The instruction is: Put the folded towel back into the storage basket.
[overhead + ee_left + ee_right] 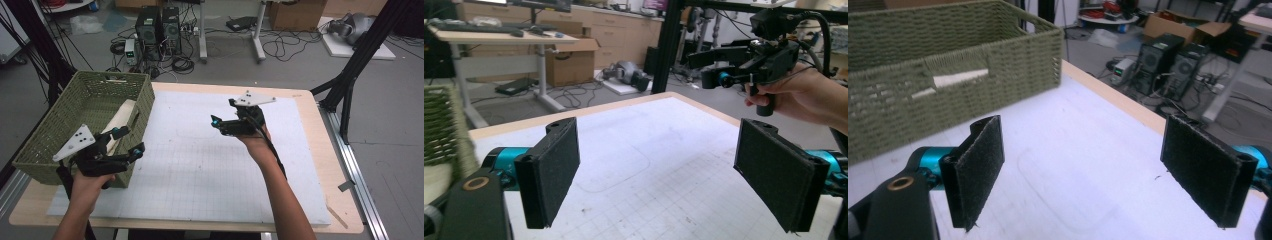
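Both grippers, left and right, agape, empty; basket holds board; next: likely reach in

The green basket ran off the picture's edge beside the left claw, leaving a blurred strip of weave. Ahead of the right claw, a pale object showed through the basket's handle slot; what it was could not be told. From above, the left claw overlapped the basket wall, and the person's forearms were cut off below.
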Motion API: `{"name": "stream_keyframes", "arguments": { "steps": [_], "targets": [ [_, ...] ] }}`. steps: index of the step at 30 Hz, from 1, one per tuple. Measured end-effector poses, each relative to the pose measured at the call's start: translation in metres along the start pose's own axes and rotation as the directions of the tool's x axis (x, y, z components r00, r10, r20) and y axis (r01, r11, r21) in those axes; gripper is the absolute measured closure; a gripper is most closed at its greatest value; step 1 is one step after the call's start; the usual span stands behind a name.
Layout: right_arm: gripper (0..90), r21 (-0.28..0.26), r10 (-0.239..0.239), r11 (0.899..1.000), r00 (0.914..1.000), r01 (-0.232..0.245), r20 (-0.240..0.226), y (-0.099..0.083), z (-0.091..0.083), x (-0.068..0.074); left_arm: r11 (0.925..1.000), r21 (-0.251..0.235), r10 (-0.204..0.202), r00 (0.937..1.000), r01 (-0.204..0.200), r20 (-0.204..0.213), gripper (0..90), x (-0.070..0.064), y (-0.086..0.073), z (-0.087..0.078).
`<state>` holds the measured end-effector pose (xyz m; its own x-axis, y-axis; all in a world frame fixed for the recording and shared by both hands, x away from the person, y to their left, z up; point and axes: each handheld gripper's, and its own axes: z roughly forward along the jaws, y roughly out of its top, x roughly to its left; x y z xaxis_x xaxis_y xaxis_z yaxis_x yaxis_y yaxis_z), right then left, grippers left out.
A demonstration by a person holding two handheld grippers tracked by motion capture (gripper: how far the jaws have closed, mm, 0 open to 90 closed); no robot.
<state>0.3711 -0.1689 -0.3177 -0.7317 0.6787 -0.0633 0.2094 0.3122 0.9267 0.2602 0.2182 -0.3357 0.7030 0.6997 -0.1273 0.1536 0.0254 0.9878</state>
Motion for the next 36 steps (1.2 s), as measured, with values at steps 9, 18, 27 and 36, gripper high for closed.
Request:
{"name": "stream_keyframes", "arguments": {
  "steps": [9,18,27,36],
  "targets": [
    [16.4,-0.001,0.038,0.999,0.9939,-0.038,0.104,-0.045,-0.057,-0.006,0.999,0.04,0.017,0.9963,-0.021,0.084,18.5,-0.014,-0.008,0.02],
    [16.4,-0.025,0.074,0.997,0.982,-0.071,0.174,-0.078,-0.093,-0.005,0.9974,0.043,0.056,0.9969,-0.058,0.056,19.2,-0.027,-0.02,0.033],
    [16.4,-0.025,0.098,0.995,0.9589,-0.095,0.266,-0.117,-0.122,-0.001,0.9958,0.073,0.049,0.9946,-0.056,0.092,21.1,-0.03,-0.037,0.05],
    [16.4,0.001,0.124,0.991,0.9468,-0.13,0.297,-0.15,-0.138,-0.003,0.9952,0.07,0.061,0.9931,-0.069,0.1,20.4,-0.034,-0.048,0.064]
  ]
}}
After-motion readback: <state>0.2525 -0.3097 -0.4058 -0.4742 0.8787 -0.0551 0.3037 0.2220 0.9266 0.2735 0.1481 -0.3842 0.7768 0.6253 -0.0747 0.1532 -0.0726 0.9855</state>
